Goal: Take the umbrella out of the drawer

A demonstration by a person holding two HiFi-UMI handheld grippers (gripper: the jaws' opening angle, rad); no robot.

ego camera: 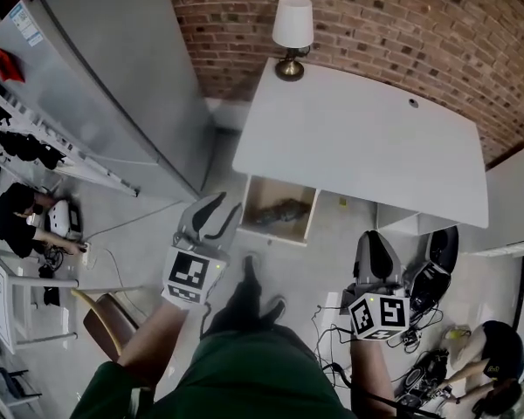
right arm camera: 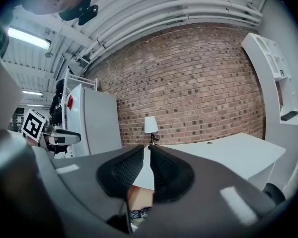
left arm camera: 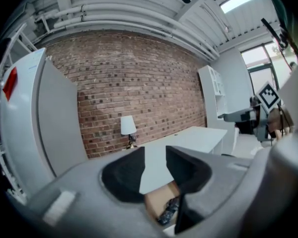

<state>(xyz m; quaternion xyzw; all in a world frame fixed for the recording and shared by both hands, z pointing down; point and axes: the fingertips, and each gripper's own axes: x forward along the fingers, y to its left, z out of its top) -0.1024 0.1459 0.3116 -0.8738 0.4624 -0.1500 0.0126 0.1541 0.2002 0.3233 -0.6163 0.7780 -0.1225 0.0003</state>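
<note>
My left gripper has its jaws apart with nothing between the pads; through the gap I see only the desk top and, below it, a corner of the drawer. My right gripper has its jaws drawn together to a thin slit and grips nothing.

In the head view, the open wooden drawer is near the left gripper at about 1 o'clock from its tips, and at about 10 o'clock from the right gripper, farther off. The dark folded umbrella lies inside the drawer, toward its middle; neither gripper touches it.

The drawer sticks out from under the near edge of the white desk. At the desk's 11 o'clock corner stands a table lamp with a white shade, against the brick wall.
</note>
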